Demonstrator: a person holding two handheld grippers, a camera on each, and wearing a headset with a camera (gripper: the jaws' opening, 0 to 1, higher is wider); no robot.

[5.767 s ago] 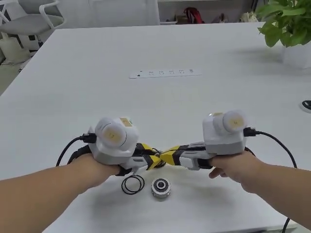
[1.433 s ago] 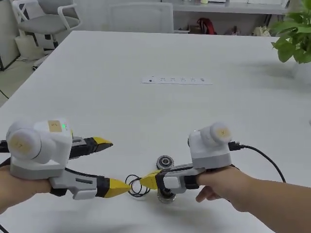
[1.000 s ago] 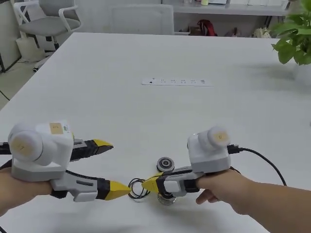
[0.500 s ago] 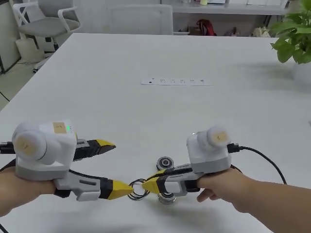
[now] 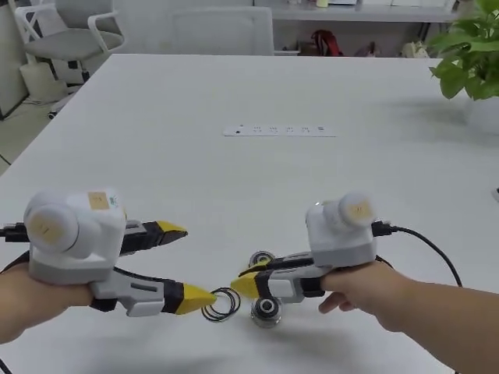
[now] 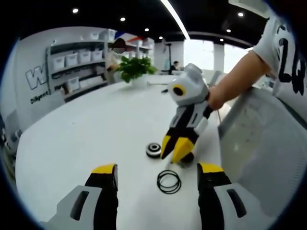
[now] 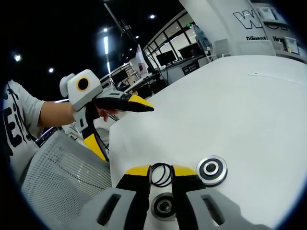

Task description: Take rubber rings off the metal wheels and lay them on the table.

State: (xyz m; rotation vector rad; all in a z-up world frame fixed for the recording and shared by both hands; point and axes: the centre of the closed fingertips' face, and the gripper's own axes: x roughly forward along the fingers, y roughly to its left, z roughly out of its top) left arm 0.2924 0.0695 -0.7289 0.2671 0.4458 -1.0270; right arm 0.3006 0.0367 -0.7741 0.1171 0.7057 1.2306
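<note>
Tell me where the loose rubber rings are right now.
In the head view the rubber rings lie on the table between the left gripper and the right gripper, just left of the nearer metal wheel.

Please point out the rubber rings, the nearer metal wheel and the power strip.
rubber rings point(image 5: 221, 304): head view, middle of the loops
nearer metal wheel point(image 5: 266, 309): head view, its hub
power strip point(image 5: 279, 131): head view, its top middle

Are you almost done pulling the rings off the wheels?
Done: a few black rubber rings lie loose on the table. In hand: nothing. The left gripper is wide open, the right gripper has its fingers narrowly parted, and both are empty beside the rings. Left: the near wheel and the far wheel; I can't tell whether either wears a ring.
</note>
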